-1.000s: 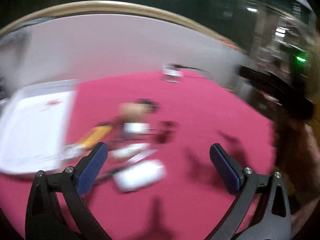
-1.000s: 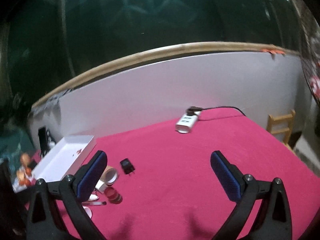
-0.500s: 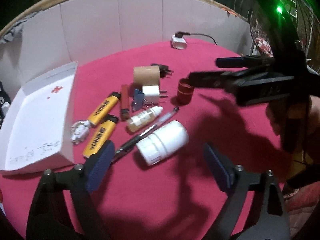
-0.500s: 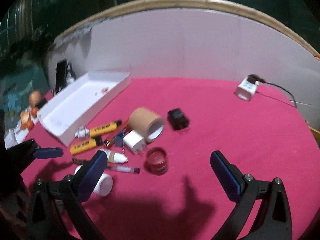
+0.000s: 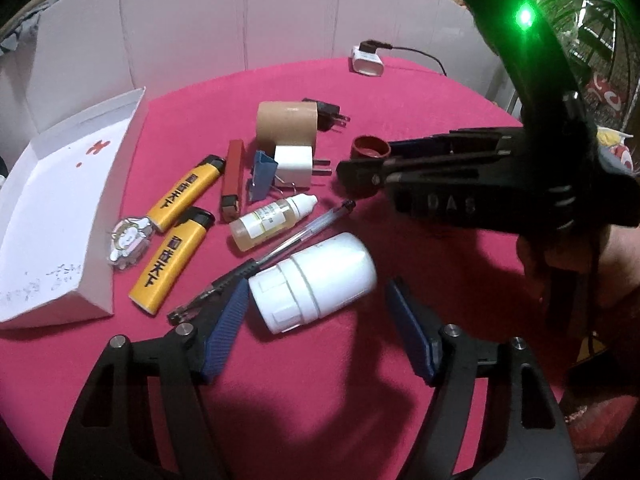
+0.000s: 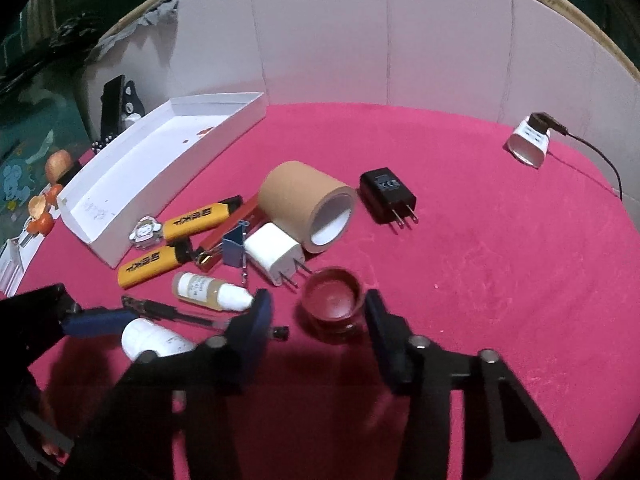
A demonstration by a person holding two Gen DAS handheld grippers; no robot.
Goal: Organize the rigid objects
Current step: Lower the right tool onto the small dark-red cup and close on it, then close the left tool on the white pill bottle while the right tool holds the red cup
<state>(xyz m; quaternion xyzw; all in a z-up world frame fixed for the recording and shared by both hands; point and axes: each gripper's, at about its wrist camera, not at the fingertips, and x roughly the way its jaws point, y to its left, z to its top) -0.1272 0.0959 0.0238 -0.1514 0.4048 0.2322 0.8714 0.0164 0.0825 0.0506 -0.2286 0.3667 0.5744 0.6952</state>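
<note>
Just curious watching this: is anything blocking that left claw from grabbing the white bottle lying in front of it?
Nothing visible does. The left gripper is open with the white bottle right between its fingers; only the pen lies close beside.

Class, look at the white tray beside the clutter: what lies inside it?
The white tray holds no objects on the floor that shows; only small red marks and faint writing show there. The part just behind its near wall is hidden in both views.
</note>
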